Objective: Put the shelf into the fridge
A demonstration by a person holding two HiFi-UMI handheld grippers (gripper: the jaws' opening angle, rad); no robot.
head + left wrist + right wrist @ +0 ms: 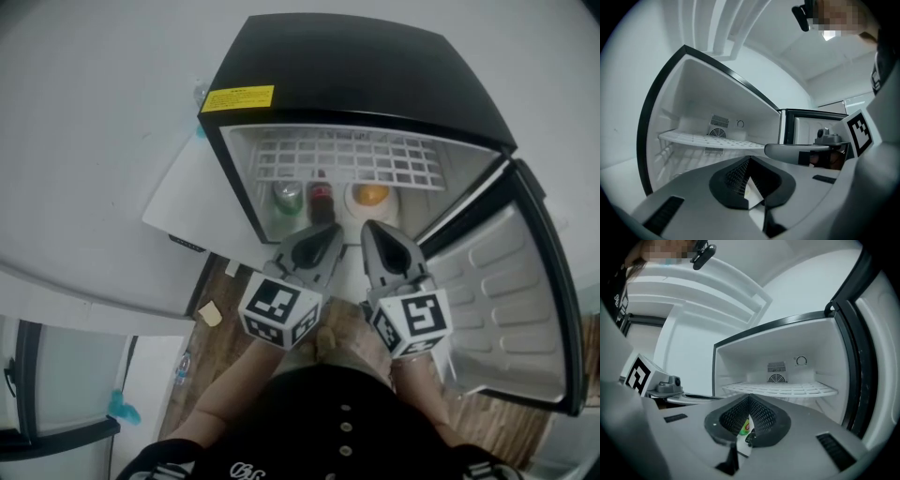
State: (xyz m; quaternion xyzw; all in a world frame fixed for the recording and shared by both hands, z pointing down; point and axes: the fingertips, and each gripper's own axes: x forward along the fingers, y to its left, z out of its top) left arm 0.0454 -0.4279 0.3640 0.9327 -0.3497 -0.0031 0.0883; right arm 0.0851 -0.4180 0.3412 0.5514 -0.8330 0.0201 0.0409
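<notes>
A pale room with a wooden floor [487, 417] holds a small black fridge [356, 66], seen from steeply above, with a yellow label [238, 97] on its top near the front edge. Its door [511, 300] stands swung wide open to the right, its white inner lining showing. The white grid shelf [347, 157] already sits inside the fridge, level, in the upper part of the compartment and spanning it from wall to wall; both tool views show it lying flat in front of the round fan grille [777, 378] on the back wall. Below the shelf, on the fridge bottom, stand a green can [287, 197], a dark bottle [322, 200] with a red label just beside it, and an orange thing [371, 195] in a white cup to the right. The left tool [326, 234] and the right tool [377, 232] hang side by side just outside the opening, pointing in and clear of the shelf. The left tool's jaws are clenched together with nothing between them, and the right tool's jaws are likewise pressed tight and empty.
</notes>
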